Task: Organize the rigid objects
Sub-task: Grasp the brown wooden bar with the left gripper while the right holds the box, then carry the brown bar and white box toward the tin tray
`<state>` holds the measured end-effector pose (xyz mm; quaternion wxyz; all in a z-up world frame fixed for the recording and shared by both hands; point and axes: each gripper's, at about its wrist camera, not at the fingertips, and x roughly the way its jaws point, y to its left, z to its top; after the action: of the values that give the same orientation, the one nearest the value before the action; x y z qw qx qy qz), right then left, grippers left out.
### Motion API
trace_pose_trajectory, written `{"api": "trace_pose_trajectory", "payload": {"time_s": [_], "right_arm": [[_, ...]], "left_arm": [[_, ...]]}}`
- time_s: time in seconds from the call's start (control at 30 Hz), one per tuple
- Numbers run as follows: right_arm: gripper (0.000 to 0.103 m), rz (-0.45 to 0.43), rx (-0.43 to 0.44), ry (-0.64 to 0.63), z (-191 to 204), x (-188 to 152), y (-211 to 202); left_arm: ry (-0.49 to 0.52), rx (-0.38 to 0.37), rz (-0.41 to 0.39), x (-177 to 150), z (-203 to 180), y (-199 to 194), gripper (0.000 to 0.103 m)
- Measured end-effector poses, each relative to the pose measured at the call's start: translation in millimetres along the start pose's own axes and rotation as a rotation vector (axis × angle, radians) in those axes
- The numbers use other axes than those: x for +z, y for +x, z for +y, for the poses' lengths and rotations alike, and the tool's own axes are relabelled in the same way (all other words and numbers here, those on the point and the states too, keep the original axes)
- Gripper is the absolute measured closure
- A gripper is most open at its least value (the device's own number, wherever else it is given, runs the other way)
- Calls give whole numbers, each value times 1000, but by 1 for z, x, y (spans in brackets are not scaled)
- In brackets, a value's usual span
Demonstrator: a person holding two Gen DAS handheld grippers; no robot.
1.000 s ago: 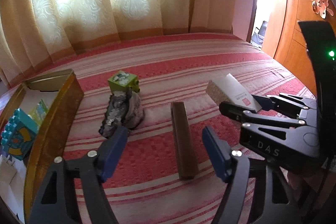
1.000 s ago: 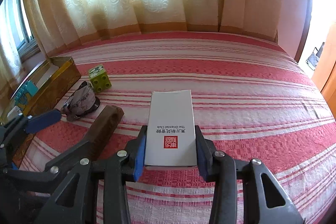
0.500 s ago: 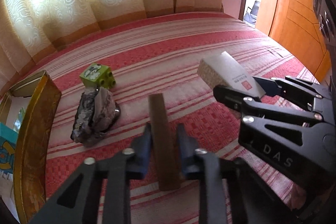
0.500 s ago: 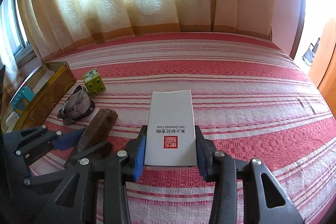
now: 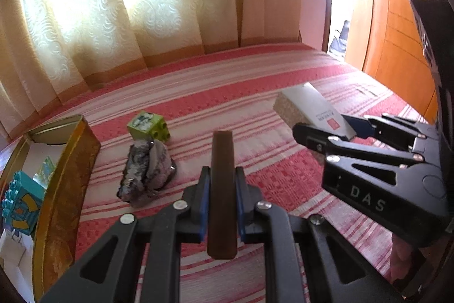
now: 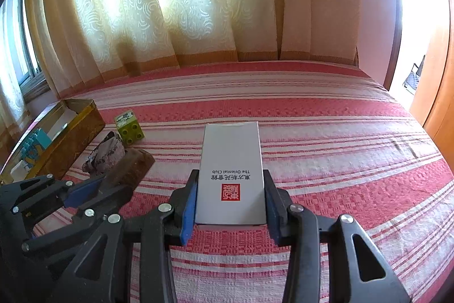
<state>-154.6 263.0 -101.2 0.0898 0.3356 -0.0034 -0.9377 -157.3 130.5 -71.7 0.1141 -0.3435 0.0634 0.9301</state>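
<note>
A long dark brown wooden bar points away from me, and my left gripper is shut on its near half; the blue pads press both sides. My right gripper is shut on a white box with a red seal and black lettering, held above the bed. In the left wrist view that white box and the right gripper appear at the right. In the right wrist view the left gripper sits low at the left, on the brown bar.
A red and white striped bedspread covers the bed. A green toy brick and a grey rock-like lump lie left of the bar. A gold tin box at far left holds a teal toy block. Curtains hang behind.
My left gripper went from open, with the bar lying ahead, to shut on the brown bar. The right gripper kept its hold on the white box.
</note>
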Motion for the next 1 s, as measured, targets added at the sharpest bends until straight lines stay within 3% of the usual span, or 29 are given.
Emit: {"api": "trace_pose_trajectory", "payload": {"time_s": [0.6,1.0], "right_arm": [[60,-126,3,-30,6,-2,-25],[60,-220,-7,-41,15,-6,-39]], "left_arm": [[-96,59,-214,-9,20,-38,89],[-128,87,-253,-18,34,-48,89]]}}
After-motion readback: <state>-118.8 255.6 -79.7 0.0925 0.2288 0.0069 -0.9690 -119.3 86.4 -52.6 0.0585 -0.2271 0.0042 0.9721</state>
